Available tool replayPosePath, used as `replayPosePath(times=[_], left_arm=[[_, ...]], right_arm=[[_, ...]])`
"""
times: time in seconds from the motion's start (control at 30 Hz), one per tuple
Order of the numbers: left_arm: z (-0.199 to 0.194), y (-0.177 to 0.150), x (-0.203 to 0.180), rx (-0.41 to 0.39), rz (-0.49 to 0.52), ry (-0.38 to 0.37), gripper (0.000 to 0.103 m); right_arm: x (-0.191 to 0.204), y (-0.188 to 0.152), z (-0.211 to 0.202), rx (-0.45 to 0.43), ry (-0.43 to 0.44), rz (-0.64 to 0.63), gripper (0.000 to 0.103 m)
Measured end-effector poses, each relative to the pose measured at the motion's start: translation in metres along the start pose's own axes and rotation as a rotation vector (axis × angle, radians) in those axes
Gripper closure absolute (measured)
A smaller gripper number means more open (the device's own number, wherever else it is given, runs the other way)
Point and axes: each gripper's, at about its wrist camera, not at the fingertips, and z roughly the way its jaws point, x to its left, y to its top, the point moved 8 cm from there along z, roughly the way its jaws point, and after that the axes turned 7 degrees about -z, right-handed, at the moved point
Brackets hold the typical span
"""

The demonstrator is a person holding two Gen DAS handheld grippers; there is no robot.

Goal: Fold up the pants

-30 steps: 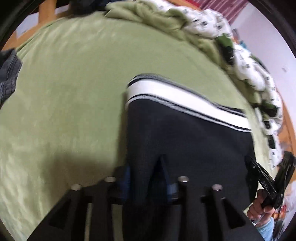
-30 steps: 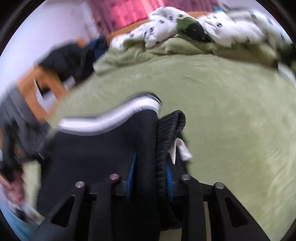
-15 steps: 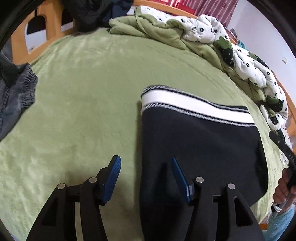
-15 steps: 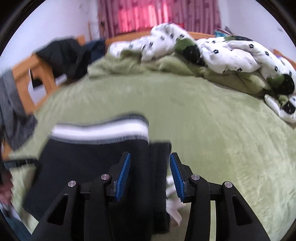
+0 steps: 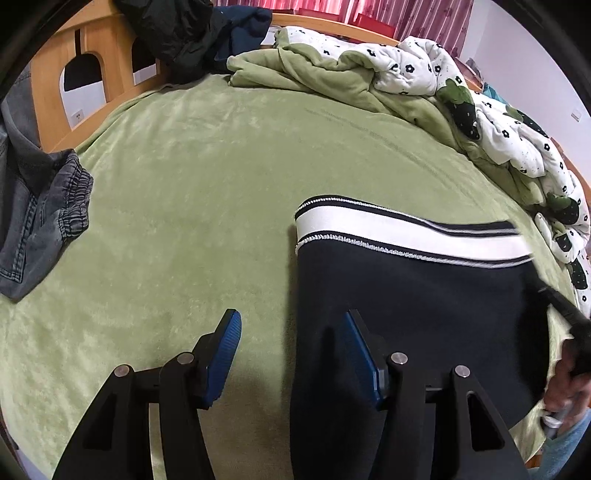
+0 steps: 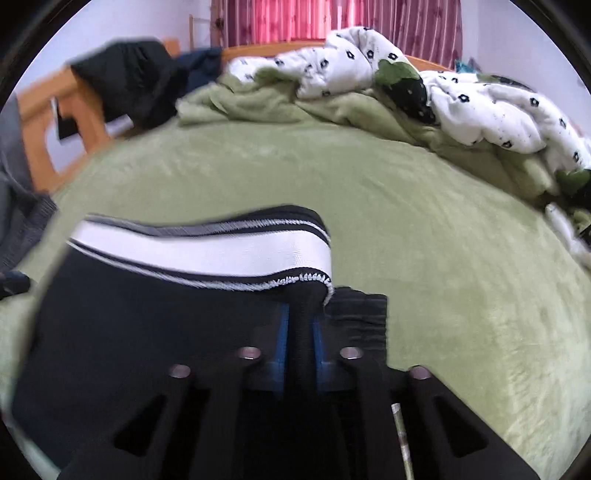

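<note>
Folded black pants (image 5: 413,295) with a white and black striped band (image 5: 402,232) lie on the green bed cover. My left gripper (image 5: 291,332) hangs open just above the pants' left edge, nothing between its blue pads. In the right wrist view the pants (image 6: 147,325) fill the lower left, and my right gripper (image 6: 301,332) is shut on a pinch of black cloth at their right edge, just below the striped band (image 6: 207,251). A ribbed black layer (image 6: 356,314) shows beside the right finger. The right gripper's tip (image 5: 561,306) and a hand (image 5: 561,387) appear at the left view's right edge.
Grey jeans (image 5: 40,206) lie at the bed's left edge. A crumpled green and white flowered quilt (image 5: 424,77) runs along the far and right sides. Dark clothes (image 5: 177,33) hang over the wooden bed frame (image 5: 92,66). Bare green cover (image 5: 207,177) stretches left of the pants.
My left gripper let go of the pants' edge, opened and lifted a little. My right gripper opened briefly, shifted, then shut again on the right edge near the striped band.
</note>
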Motion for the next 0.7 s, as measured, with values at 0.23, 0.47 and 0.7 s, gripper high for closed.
replayPosePath(times=[0.23,0.47,0.7], left_arm=[[-0.005,-0.009,-0.008,0.001,0.040,-0.012,0.048],[-0.025,-0.027,-0.030,0.009,0.144,-0.088,0.048],[-0.036,-0.094,-0.048,0.058,0.222,-0.186,0.047]], right_arm=[[-0.027,-0.001,-0.042,-0.050,0.020,0.053,0.094],[-0.041,-0.025,-0.010,0.057,-0.050,0.084,0.086],[-0.018,-0.039,-0.073,-0.060,-0.021,0.047,0.086]])
